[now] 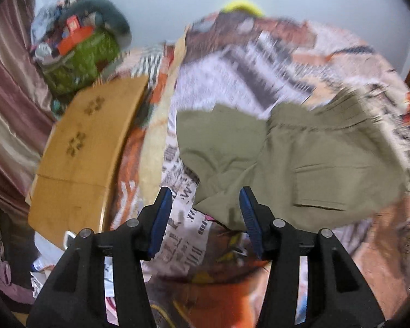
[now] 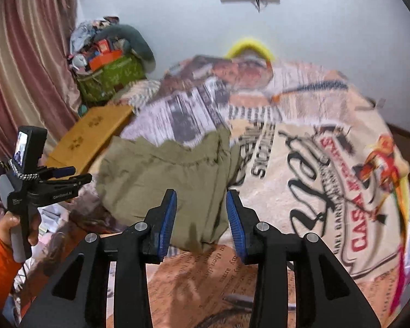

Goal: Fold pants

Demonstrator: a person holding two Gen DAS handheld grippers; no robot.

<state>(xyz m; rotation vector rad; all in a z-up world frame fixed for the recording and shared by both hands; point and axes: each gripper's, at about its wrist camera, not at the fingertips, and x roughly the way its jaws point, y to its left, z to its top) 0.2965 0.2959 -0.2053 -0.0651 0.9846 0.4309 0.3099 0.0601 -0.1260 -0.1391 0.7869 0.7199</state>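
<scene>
The green pants (image 2: pixel 164 180) lay bunched on the printed blanket (image 2: pixel 314 164) — soft, light and floppy, we thought. We would grab them at a near edge. Our left gripper (image 1: pixel 205 213) and right gripper (image 2: pixel 201 216) were both spread wide, holding nothing. A curtain (image 2: pixel 22 68) hung beside a white wall (image 2: pixel 314 27).

A bed (image 2: pixel 328 164) covered by a newsprint-patterned blanket (image 1: pixel 232 68) carried the olive pants (image 2: pixel 164 180), which lay bunched toward its left edge. A cardboard box (image 1: pixel 76 158) rested at that edge.
</scene>
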